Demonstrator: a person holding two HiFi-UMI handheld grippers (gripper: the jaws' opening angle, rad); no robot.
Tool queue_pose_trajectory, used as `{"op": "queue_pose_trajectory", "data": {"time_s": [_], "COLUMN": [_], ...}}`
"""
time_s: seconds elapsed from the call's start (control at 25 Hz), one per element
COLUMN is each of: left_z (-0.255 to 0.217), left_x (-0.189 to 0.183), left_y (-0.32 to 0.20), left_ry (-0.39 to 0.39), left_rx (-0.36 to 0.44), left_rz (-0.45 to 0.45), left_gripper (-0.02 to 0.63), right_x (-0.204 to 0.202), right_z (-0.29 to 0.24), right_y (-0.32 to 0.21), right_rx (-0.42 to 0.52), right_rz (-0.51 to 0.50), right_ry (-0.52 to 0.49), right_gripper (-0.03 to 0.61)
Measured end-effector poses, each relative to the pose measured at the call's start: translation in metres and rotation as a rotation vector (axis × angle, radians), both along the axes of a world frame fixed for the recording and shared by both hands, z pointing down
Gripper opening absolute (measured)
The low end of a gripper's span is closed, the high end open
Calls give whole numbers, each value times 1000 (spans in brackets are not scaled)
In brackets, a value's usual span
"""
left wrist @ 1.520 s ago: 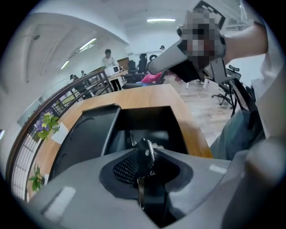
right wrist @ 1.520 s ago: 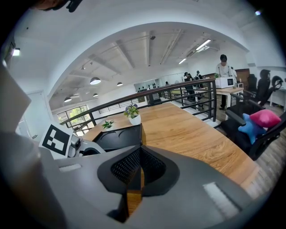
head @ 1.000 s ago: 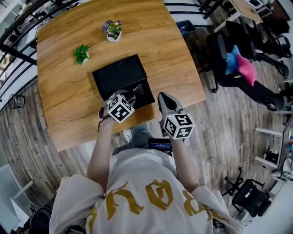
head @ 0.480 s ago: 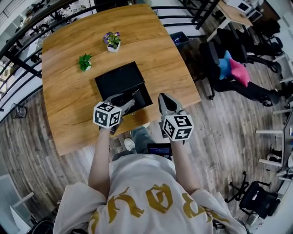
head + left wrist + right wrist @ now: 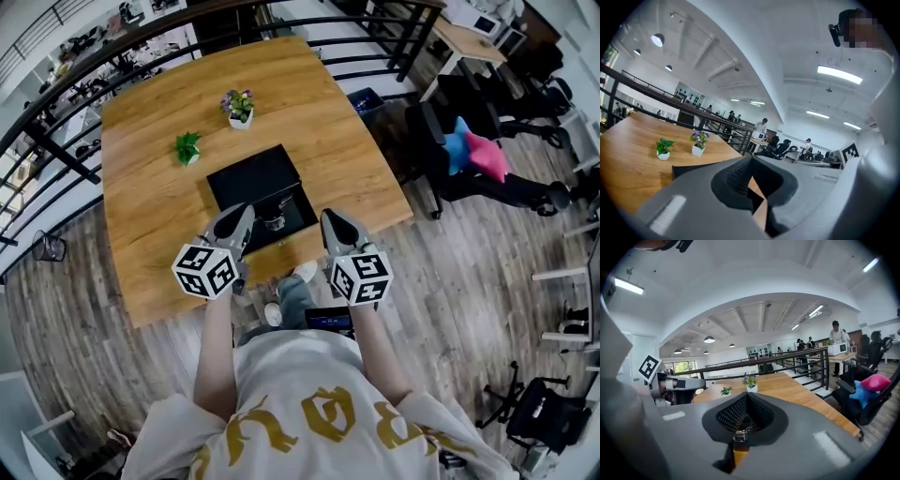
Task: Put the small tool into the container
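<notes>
A black, shallow container (image 5: pixel 251 180) lies on the wooden table (image 5: pixel 150 216). The small metal tool (image 5: pixel 275 222) rests inside it, close to its near right corner. My left gripper (image 5: pixel 241 214) is shut and empty, its tips at the container's near left edge, just left of the tool. In the left gripper view the left gripper (image 5: pixel 751 161) points over the container's dark edge (image 5: pixel 693 168). My right gripper (image 5: pixel 330 218) is shut and empty above the table's near edge, to the right of the container. The right gripper (image 5: pixel 746 397) looks along the table.
Two small potted plants stand beyond the container: a green one (image 5: pixel 187 147) and a purple-flowered one (image 5: pixel 240 105). A black railing (image 5: pixel 56 98) runs behind the table. Office chairs with a blue and pink cushion (image 5: pixel 473 148) stand to the right. A phone (image 5: pixel 326 320) lies on the person's lap.
My left gripper has drawn back from over the container toward the near left. The tool now lies in the container. The right gripper has hardly moved.
</notes>
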State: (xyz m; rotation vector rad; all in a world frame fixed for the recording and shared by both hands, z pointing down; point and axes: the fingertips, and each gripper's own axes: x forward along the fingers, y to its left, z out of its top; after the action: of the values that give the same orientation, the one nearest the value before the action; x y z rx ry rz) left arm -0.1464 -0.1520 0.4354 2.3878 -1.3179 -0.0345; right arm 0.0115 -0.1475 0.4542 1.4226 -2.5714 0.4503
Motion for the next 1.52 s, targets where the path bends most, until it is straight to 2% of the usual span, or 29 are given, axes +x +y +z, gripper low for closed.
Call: {"op": "queue_pose_trajectory", "data": {"time_s": [0.2, 0.32, 0.68, 0.96, 1.52], "left_z": [4, 7, 7, 21, 32], "left_x": [-4, -6, -9, -8, -2], "left_y": [11, 14, 13, 12, 5], "left_ry": [-102, -127, -101, -144, -166], "left_rx": [2, -11, -20, -58, -92], "left_rz": [-26, -26, -21, -16, 19], "left_gripper": [0, 0, 1, 0, 0], "right_x": [-3, -6, -12, -13, -16], "right_z": [-3, -4, -1, 4, 6], "right_y": [6, 6, 5, 5, -1], "right_rx": [14, 22, 12, -4, -7], "right_rz": [7, 3, -8, -9, -10], "right_ry": [7, 8, 9, 13, 26], "right_gripper": [26, 26, 25, 25, 26]}}
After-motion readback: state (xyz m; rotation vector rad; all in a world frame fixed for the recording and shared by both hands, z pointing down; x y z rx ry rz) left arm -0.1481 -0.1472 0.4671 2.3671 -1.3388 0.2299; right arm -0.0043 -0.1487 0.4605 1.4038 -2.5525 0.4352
